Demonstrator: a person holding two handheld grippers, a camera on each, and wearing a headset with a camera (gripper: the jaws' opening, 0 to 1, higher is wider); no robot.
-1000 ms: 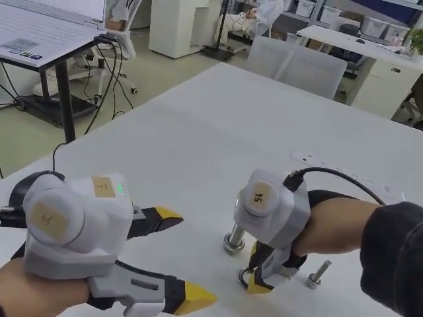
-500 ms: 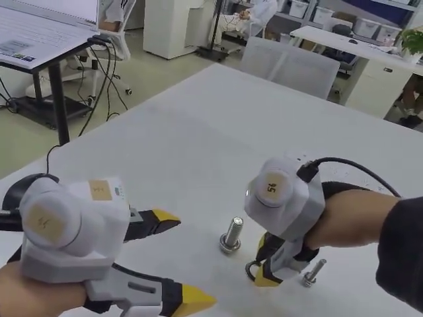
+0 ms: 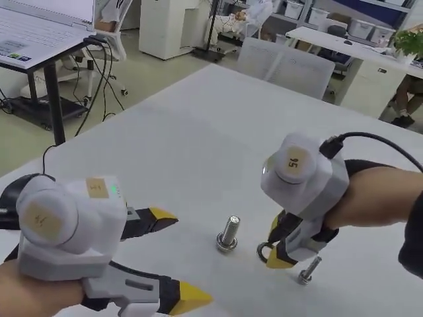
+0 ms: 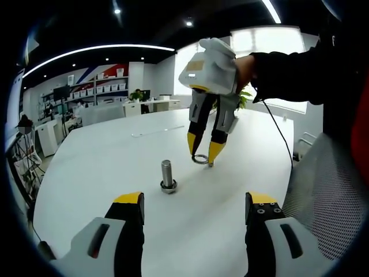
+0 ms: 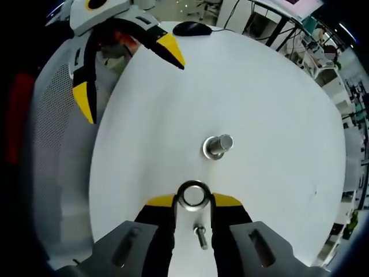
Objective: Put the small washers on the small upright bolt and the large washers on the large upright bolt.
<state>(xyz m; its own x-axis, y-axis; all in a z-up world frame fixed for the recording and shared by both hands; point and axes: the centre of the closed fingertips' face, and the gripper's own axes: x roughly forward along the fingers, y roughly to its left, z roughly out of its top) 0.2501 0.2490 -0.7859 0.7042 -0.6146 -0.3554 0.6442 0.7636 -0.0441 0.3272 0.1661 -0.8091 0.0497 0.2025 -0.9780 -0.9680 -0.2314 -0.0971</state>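
Right gripper view: our right hand-held gripper point(image 5: 192, 200) pinches a large washer point(image 5: 179, 195), which we judge must go toward one o'clock onto the large bolt point(image 5: 218, 145); our left hand-held gripper point(image 4: 196, 199) gapes.

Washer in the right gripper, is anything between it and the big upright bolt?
Nothing visible. Only bare table separates the washer from the large bolt; the small bolt and left gripper are off that line.

Bright, even, sharp; fisheye-warped edges
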